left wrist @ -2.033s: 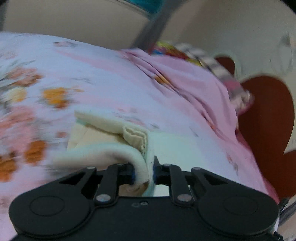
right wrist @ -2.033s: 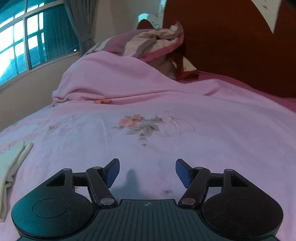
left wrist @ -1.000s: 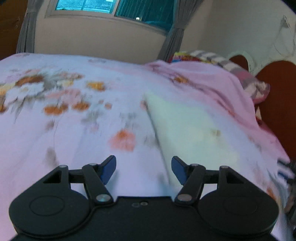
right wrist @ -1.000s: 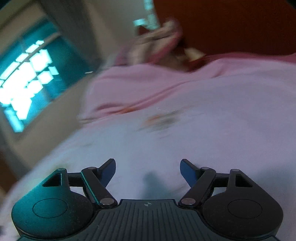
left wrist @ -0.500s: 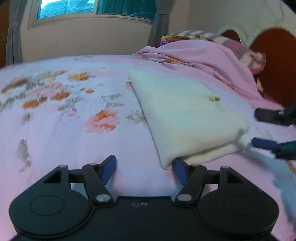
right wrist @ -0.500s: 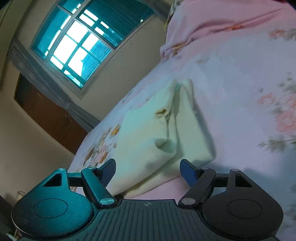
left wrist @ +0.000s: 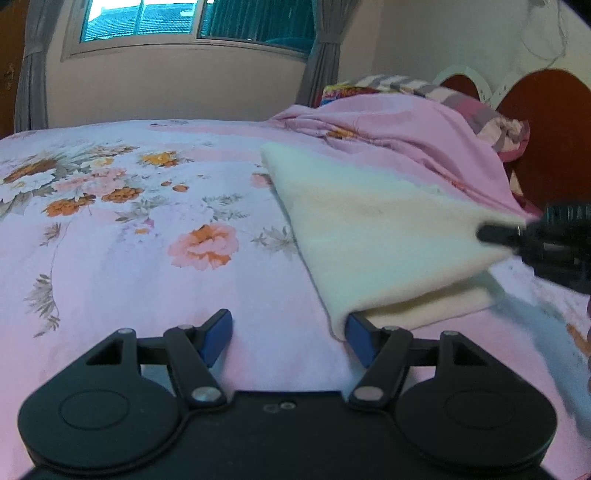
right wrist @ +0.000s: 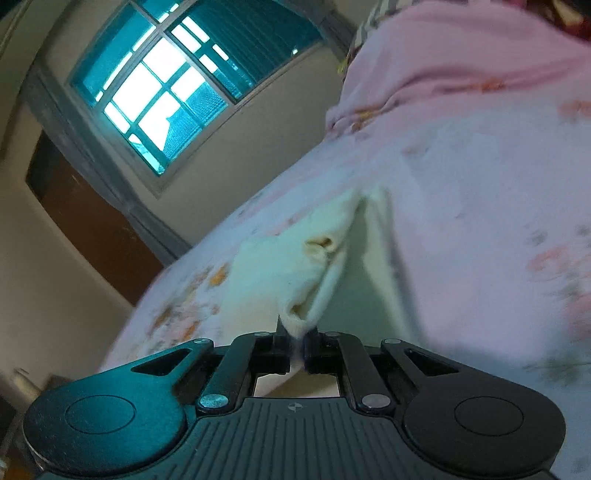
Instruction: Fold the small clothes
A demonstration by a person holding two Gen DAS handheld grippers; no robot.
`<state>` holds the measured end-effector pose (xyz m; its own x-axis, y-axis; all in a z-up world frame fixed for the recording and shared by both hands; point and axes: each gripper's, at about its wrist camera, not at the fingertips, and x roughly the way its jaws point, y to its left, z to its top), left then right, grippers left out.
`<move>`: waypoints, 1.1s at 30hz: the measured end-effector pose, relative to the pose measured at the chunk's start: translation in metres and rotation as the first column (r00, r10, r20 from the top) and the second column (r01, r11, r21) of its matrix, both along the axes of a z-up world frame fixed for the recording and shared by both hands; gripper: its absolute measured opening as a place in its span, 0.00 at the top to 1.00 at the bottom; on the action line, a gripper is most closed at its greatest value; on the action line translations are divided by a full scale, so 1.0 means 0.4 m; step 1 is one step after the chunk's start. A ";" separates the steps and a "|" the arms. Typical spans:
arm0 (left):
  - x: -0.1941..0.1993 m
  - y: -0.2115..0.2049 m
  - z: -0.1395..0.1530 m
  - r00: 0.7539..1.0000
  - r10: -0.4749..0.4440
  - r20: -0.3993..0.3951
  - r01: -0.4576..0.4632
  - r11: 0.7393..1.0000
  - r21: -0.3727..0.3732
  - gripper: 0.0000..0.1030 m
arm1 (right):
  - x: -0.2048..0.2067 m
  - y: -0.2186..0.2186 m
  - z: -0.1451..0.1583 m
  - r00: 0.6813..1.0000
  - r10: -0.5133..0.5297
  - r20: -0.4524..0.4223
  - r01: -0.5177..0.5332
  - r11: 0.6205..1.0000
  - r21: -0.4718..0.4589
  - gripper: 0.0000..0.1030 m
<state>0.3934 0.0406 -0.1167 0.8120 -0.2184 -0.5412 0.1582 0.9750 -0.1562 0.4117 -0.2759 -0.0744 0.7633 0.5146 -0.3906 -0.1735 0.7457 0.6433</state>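
A cream garment (left wrist: 376, 229) lies folded on the flowered bed sheet (left wrist: 147, 229). My left gripper (left wrist: 289, 335) stands open low over the sheet. Its right pad (left wrist: 357, 332) sits at the garment's near corner, under the top layer's edge, and nothing is between the pads. At the right edge my right gripper (left wrist: 487, 233) pinches the garment's far right corner and holds the top layer slightly raised. In the right wrist view the right gripper (right wrist: 295, 341) has its jaws closing tight, with a cream fold (right wrist: 299, 317) pressed between the pads and the rest of the garment (right wrist: 280, 266) stretching away.
A bunched pink blanket (left wrist: 399, 125) lies just behind the garment, with striped pillows (left wrist: 495, 125) and a dark red headboard (left wrist: 546, 122) beyond. A window (left wrist: 192, 18) and wall are at the far side. Flowered sheet spreads to the left.
The right gripper, open beside the garment half a second ago, is now shut on its corner, and the top layer has risen. The left gripper stays at the near corner.
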 end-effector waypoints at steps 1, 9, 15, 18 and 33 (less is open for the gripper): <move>0.001 0.000 -0.003 1.000 0.009 -0.008 -0.009 1.000 -0.011 0.35 | -0.004 0.002 -0.020 1.000 -0.009 -0.022 0.009 1.000 -0.025 0.94; 0.001 0.007 -0.007 0.999 0.032 -0.021 -0.033 0.998 -0.055 0.35 | -0.023 -0.003 -0.035 1.000 -0.026 -0.010 0.025 1.000 -0.015 0.94; -0.030 0.009 0.010 0.999 -0.018 -0.032 0.015 0.996 -0.082 0.37 | -0.005 -0.033 -0.043 0.997 -0.073 -0.035 0.071 0.996 -0.054 0.76; -0.080 0.058 0.038 0.999 -0.022 0.039 0.028 0.984 -0.178 0.37 | -0.005 -0.052 -0.001 0.998 -0.050 0.049 0.053 0.998 -0.043 0.67; 0.154 0.155 -0.030 0.986 0.162 -0.040 -0.167 0.965 -0.203 0.35 | 0.272 -0.007 -0.058 0.989 0.133 -0.065 -0.137 0.989 -0.048 0.66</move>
